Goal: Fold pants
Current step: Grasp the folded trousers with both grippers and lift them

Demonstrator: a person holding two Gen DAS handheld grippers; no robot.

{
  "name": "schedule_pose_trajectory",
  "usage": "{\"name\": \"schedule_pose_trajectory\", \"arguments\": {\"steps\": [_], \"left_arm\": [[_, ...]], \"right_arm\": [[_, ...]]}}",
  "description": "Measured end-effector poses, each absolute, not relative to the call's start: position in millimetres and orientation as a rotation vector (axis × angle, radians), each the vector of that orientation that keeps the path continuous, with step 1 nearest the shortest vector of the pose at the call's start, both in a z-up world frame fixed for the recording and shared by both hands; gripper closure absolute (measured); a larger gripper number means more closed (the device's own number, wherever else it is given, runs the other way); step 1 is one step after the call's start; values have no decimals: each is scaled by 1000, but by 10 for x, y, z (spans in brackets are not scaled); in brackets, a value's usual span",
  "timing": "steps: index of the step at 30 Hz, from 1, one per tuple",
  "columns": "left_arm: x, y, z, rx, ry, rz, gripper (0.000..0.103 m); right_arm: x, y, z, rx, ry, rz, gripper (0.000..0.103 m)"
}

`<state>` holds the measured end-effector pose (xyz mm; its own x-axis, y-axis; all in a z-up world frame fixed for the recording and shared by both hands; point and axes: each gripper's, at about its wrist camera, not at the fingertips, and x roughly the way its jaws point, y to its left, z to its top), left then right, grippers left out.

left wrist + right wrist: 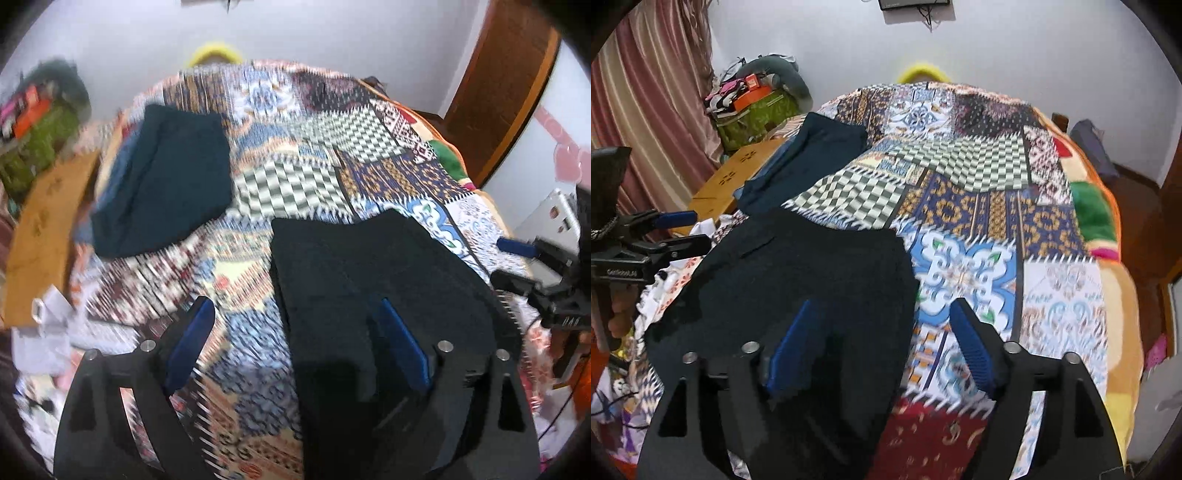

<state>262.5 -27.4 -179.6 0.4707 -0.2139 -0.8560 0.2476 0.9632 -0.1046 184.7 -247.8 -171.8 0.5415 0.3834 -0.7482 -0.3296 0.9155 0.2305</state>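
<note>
Black pants (369,280) lie folded on the patchwork bedspread (295,177), near the front edge; they also show in the right wrist view (798,280). My left gripper (295,332) is open above the pants' left edge, its right finger over the cloth, holding nothing. My right gripper (882,332) is open above the pants' right edge, its left finger over the cloth, empty. The right gripper (517,266) shows at the right of the left wrist view; the left gripper (679,232) shows at the left of the right wrist view.
A folded dark teal garment (162,177) lies at the bed's far left, also in the right wrist view (809,158). A wooden bench (735,181) and a cluttered pile (753,99) stand left of the bed. A wooden door (506,85) is at the right.
</note>
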Motion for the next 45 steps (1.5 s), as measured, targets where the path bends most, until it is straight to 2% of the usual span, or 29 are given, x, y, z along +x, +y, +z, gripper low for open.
{"name": "schedule_pose_trajectory", "arguments": {"steps": [10, 15, 17, 21, 25, 26, 28, 34, 45], "left_arm": [[2853, -297, -2258, -152, 1291, -372, 12], [2934, -476, -2330, -143, 1337, -410, 12], [2958, -538, -2336, -149, 1347, -428, 18], [2947, -628, -2264, -103, 1302, -428, 33], [2926, -582, -2150, -85, 1246, -416, 61], [2918, -558, -2114, -88, 1234, -424, 66], [2908, -527, -2037, -84, 1210, -446, 71], [2837, -437, -1634, -2, 1071, -436, 77], [2961, 173, -669, 53, 750, -278, 78]], "right_arm": [[1877, -2514, -2212, 243, 1081, 522, 27], [2081, -2484, -2368, 335, 1151, 587, 27], [2181, -2486, -2454, 386, 1190, 621, 27], [2245, -2475, -2470, 414, 1211, 647, 42], [2216, -2453, -2381, 355, 1157, 631, 65], [2192, -2430, -2325, 327, 1130, 613, 75], [2166, -2402, -2257, 292, 1103, 587, 79], [2113, -2223, -2008, 220, 1015, 588, 83], [2373, -1603, -1119, 172, 757, 636, 84]]}}
